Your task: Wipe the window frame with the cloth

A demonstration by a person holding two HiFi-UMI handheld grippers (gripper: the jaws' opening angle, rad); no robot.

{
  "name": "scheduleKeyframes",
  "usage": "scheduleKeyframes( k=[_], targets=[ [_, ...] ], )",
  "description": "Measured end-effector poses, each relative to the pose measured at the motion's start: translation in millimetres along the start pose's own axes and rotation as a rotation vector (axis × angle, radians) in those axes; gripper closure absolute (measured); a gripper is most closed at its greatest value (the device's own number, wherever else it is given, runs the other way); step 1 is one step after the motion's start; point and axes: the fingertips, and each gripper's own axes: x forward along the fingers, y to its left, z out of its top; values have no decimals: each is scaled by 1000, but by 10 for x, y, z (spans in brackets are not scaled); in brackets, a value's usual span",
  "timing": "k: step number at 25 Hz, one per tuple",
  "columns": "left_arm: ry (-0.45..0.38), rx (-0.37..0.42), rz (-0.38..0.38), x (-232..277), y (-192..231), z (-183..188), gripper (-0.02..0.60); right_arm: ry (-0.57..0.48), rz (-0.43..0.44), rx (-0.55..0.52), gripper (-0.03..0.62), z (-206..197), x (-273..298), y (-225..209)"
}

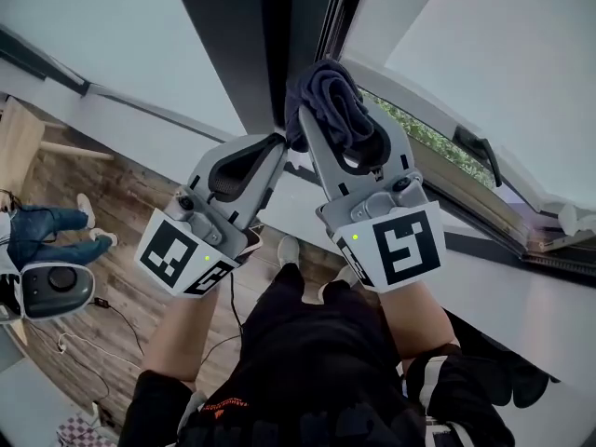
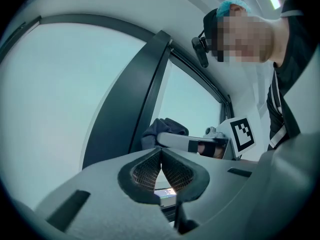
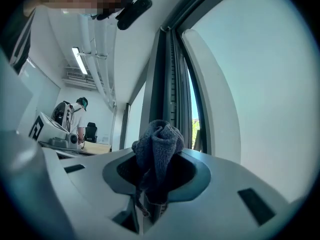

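The right gripper (image 1: pixel 337 115) is raised toward the window; its jaws are clamped on a bunched dark blue-grey cloth (image 3: pixel 159 146), which bulges out above the jaw tips and trails a loose end down between them; the jaws stand only as far apart as the wad of fabric. In the head view the cloth lies at the edge of the dark upright of the window frame (image 1: pixel 250 45); whether it presses on the frame or sits just short of it cannot be told. The left gripper (image 2: pixel 161 151) is held just beside the right one, a little lower, pointing at the same upright; its jaws are closed tip to tip with nothing between them, the ribbed pads (image 2: pixel 146 171) meeting at the front. Each gripper's marker cube (image 1: pixel 400 248) faces the head camera. To the right of the upright an opened sash (image 1: pixel 466 170) tilts away, its dark handle (image 1: pixel 480 149) on the lower rail; green foliage (image 1: pixel 421 130) shows through the gap. Below lies a wooden floor (image 1: pixel 121 203); a second person in jeans (image 1: pixel 47 222) stands at the far left; a cable (image 1: pixel 116 329) runs across the boards.
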Motion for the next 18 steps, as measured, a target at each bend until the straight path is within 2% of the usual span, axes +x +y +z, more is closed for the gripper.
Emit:
scheduleKeyframes(
  k=[8,18],
  targets=[
    [-24,1,25,-159,231,82,560,-7,2,-7,482,80,231,104],
    [41,-51,43,-177,409,-364,560,67,-5,40,482,-420,298,76]
  ],
)
